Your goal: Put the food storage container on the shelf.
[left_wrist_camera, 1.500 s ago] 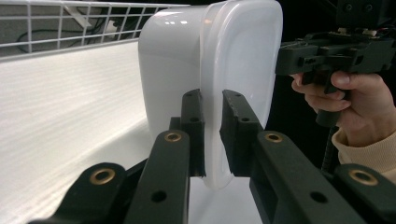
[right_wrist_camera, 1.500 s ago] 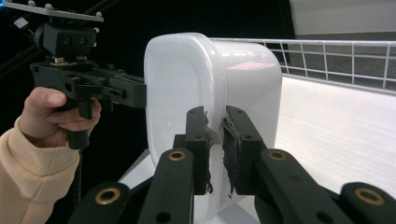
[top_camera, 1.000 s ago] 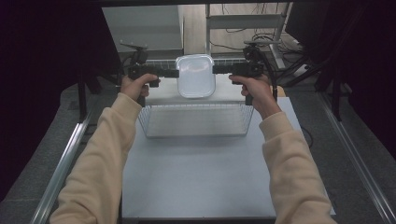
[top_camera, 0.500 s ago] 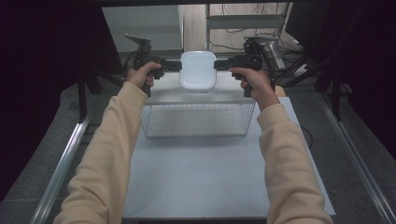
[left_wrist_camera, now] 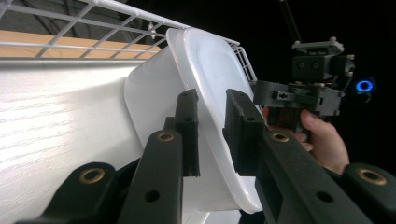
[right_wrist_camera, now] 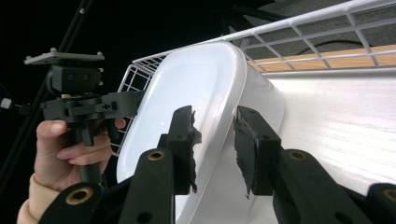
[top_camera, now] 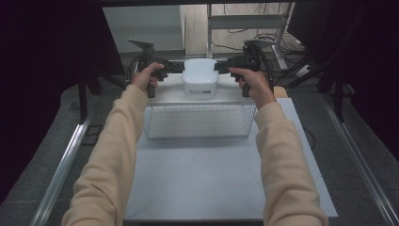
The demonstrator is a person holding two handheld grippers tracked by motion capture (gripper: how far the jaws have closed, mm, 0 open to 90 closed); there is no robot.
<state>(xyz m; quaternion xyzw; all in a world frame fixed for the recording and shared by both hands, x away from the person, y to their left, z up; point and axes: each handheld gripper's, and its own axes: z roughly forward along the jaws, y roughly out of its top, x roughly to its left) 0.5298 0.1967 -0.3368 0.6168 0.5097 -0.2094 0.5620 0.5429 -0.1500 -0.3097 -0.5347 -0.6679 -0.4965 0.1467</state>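
Long cream sleeves (top_camera: 117, 155) down to both wrists. Black grippers, left (left_wrist_camera: 210, 133) and right (right_wrist_camera: 215, 149), with brass-ringed holes; torn pad at 3 o'clock on right.

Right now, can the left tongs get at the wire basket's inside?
Probably not yet. The left tongs are clamped on the rim of the white lidded container, shared with the right tongs. The wire basket below lies open-topped.

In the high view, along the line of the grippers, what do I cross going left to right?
Left hand → left gripper → white lidded container → right gripper → right hand.
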